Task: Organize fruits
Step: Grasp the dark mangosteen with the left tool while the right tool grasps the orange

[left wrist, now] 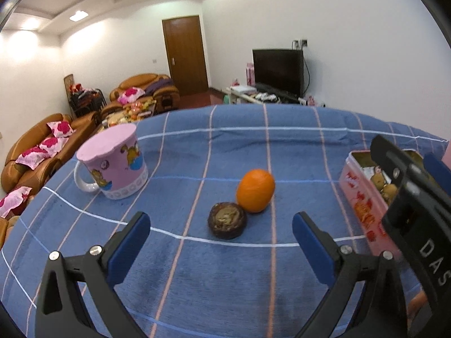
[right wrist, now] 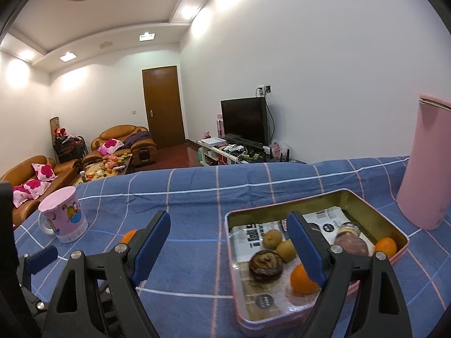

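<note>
A living room with brown sofas, a wooden door and a dark television lies beyond the table, which is draped in a blue checked cloth [left wrist: 225,281]. Your left gripper [left wrist: 221,225] hovers low over that cloth with its blue-padded fingers [left wrist: 129,242] spread wide and nothing between them. Just past the fingertips, roughly centred in the gap, a dark brown fruit [left wrist: 227,220] sits on the cloth, touching an orange [left wrist: 255,191] that lies just behind it and slightly to the right. A pink cartoon mug [left wrist: 115,163] stands farther off to the left.

At the right edge of the left wrist view, the pink tin [left wrist: 363,205] sits on the cloth, partly hidden by your right gripper. That right gripper [right wrist: 229,239] is also spread apart and empty. Its left finger hangs over bare cloth, while its right finger [right wrist: 305,249] reaches over the tin's [right wrist: 234,253] near left part. Inside the tin, on printed paper, lie two greenish-brown fruits [right wrist: 279,243], another dark brown fruit [right wrist: 265,264], an orange [right wrist: 301,280] partly behind the right finger, a second orange [right wrist: 385,247] at the right wall, and dark round items you cannot identify. A tall pink container [right wrist: 428,163] stands far right, beyond the tin.
</note>
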`<state>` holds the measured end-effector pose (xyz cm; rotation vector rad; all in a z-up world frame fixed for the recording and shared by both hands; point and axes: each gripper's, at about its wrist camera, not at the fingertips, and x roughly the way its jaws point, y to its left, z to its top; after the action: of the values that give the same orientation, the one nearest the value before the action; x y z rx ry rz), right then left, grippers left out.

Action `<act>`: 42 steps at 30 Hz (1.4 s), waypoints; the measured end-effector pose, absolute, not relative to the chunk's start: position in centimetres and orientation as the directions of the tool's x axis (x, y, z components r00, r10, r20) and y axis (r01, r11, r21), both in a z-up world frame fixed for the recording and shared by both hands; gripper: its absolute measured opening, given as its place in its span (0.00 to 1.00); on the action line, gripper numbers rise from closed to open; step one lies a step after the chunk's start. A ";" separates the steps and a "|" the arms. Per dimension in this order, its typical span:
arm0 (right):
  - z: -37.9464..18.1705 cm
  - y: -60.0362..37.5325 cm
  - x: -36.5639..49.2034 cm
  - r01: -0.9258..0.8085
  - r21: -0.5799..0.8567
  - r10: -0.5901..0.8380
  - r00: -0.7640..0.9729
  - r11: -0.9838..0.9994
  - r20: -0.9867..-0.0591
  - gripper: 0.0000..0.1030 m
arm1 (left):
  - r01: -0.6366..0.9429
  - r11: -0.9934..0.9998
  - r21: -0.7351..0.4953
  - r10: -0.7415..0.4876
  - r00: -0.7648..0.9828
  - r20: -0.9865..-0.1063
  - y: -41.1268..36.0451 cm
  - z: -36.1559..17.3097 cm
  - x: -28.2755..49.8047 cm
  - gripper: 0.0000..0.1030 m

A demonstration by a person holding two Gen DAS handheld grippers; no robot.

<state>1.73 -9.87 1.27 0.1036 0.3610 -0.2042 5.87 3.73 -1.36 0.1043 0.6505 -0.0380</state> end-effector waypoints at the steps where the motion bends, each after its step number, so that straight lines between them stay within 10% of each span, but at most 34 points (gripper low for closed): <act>1: 1.3 -9.7 1.9 0.213 0.061 -0.177 0.915 0.975 -0.362 0.83 | 0.069 0.994 0.080 -0.005 0.786 -0.619 4.0 -1.5 6.2 1.00; 22: 0.4 -10.6 3.2 0.178 0.143 -0.102 0.899 0.974 -0.426 0.83 | 0.091 0.996 -0.006 -0.060 0.604 -0.795 5.4 -4.7 12.6 0.76; 29: 0.7 -10.0 3.1 0.167 0.117 -0.104 0.902 0.979 -0.420 0.83 | 0.113 0.993 -0.032 -0.096 0.625 -0.775 6.8 -4.1 12.6 0.40; 42: -0.1 -6.4 6.0 0.029 0.102 0.026 0.866 0.994 -0.500 0.83 | -0.035 0.997 -0.074 -0.033 0.654 -0.755 12.6 -3.9 12.6 0.38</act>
<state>6.05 -6.43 -0.09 0.1077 0.5242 -0.0018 12.56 12.56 -3.86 -0.0846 0.8578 0.0008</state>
